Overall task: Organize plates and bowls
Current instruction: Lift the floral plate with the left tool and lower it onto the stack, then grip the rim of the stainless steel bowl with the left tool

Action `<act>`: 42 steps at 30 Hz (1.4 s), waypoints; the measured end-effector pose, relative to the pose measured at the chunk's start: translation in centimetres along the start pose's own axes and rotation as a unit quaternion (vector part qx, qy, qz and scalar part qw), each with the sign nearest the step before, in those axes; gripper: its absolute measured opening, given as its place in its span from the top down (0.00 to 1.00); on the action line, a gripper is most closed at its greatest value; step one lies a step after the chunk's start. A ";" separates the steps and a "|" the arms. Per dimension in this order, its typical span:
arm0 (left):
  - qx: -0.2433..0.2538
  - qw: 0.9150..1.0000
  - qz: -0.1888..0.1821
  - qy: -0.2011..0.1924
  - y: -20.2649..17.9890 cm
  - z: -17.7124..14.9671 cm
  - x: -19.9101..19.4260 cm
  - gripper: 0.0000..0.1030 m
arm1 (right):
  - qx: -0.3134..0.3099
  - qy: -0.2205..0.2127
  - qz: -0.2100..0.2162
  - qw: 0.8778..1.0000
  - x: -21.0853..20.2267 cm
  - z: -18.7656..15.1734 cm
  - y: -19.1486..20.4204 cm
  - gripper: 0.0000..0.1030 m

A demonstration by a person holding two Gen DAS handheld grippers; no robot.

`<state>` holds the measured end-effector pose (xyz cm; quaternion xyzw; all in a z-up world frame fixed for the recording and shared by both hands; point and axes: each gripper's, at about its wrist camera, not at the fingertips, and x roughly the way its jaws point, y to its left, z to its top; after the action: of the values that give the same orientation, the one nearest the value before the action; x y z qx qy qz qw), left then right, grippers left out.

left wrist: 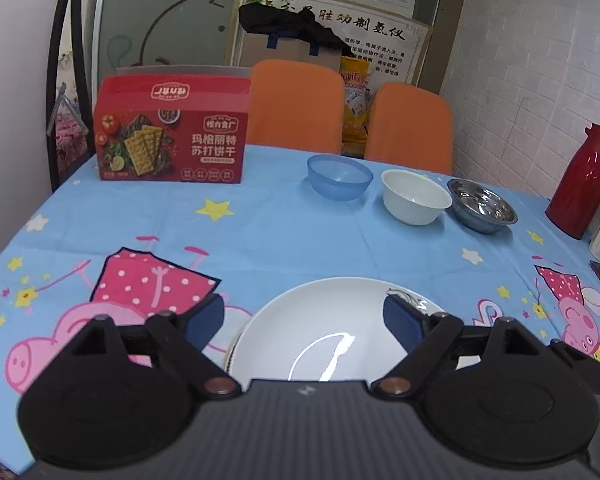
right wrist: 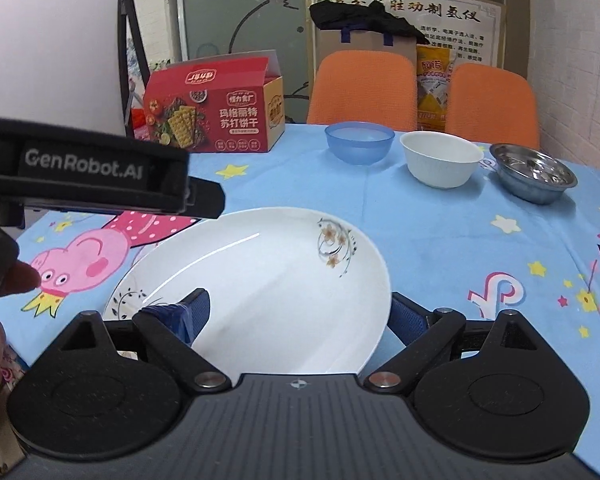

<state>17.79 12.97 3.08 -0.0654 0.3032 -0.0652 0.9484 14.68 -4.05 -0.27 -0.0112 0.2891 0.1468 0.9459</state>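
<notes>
Our left gripper (left wrist: 304,320) jaws spread, clear of plates (left wrist: 320,328); right gripper (right wrist: 300,316) jaws spread around plate rim, not pinching. Plates stacked at near table (left wrist: 300,240) edge. Advice: close squarely on rim, lift level. Far edge: blue bowl (left wrist: 339,177), white bowl (left wrist: 415,197), steel bowl (left wrist: 482,205), all empty.

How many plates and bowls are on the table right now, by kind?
Plates: 2, a white plate stacked on a second plate whose rim peeks out beneath
Bowls: 3, blue bowl, white bowl, steel bowl
Total: 5
</notes>
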 end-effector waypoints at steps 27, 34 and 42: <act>0.067 0.991 -0.091 0.075 -10.9 4.0 7.1 0.10 | 0.161 -0.027 -0.067 0.984 -0.7 -0.4 -16.6 0.21; 0.106 0.985 -0.107 0.087 -16.1 7.4 12.8 0.10 | 0.179 -0.046 -0.116 0.976 -0.5 0.9 -22.9 0.21; 0.163 0.976 -0.126 0.067 -21.4 12.0 18.9 0.10 | 0.190 -0.023 -0.126 0.973 2.6 1.9 -27.5 0.21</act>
<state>38.26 -10.14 5.52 0.0568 0.3407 -0.2370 0.9080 25.54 -29.49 -1.88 0.1360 0.2857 -0.0310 0.9481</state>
